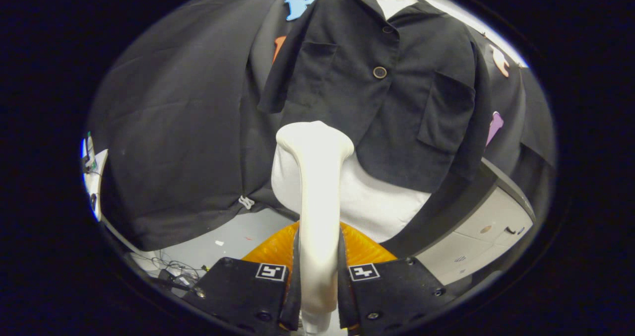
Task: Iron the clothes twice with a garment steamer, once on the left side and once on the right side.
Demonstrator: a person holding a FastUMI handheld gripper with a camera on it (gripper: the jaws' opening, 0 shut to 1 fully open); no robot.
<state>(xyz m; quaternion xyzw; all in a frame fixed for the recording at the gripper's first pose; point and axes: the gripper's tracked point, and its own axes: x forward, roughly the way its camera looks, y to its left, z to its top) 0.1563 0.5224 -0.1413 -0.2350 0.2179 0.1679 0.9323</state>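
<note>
A black short-sleeved shirt (377, 93) with buttons and two chest pockets hangs on the booth's wall, over a white garment (372, 202) whose hem shows below it. My gripper (318, 271) is shut on the white handle of the garment steamer (315, 197), both fingers pressing its sides. The steamer's head points up and forward, just short of the shirt's lower left part, near its left front panel. Whether the head touches the cloth cannot be told. An orange ribbed part (357, 249) of the steamer shows just behind the fingers.
Black cloth (178, 127) covers the wall to the left of the shirt. A white cabinet (486, 232) with a dark top stands low on the right. Cables (171, 266) lie on the grey floor at lower left.
</note>
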